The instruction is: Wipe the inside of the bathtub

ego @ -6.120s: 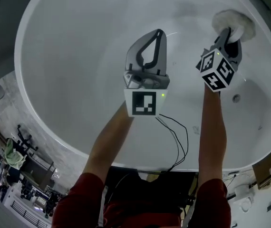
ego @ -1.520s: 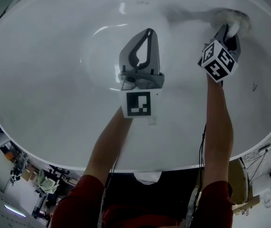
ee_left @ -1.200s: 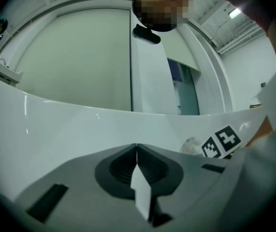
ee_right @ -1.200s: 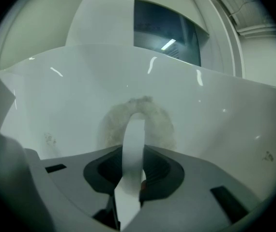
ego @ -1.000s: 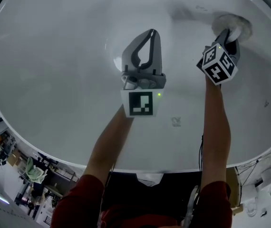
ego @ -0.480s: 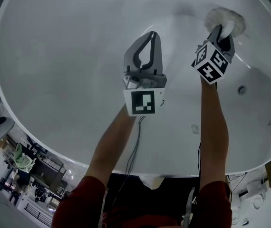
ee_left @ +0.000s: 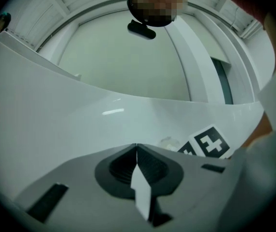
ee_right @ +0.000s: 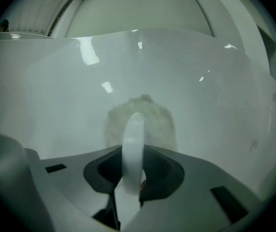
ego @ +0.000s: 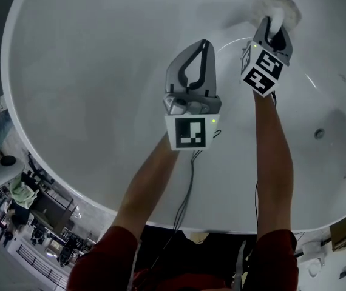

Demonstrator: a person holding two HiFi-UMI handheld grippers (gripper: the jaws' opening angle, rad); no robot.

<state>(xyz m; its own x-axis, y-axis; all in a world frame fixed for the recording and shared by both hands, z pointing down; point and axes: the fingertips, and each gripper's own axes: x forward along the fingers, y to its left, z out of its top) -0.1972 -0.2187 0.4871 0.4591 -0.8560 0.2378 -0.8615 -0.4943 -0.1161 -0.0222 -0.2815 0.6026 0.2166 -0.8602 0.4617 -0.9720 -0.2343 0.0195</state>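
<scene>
The right gripper is clamped on the white handle of a fluffy pad. The pad lies against the inner wall of the bathtub, near the bathtub's far rim. The left gripper has its jaws fully together with nothing between them. It is held over the bathtub's middle, apart from the pad.
</scene>
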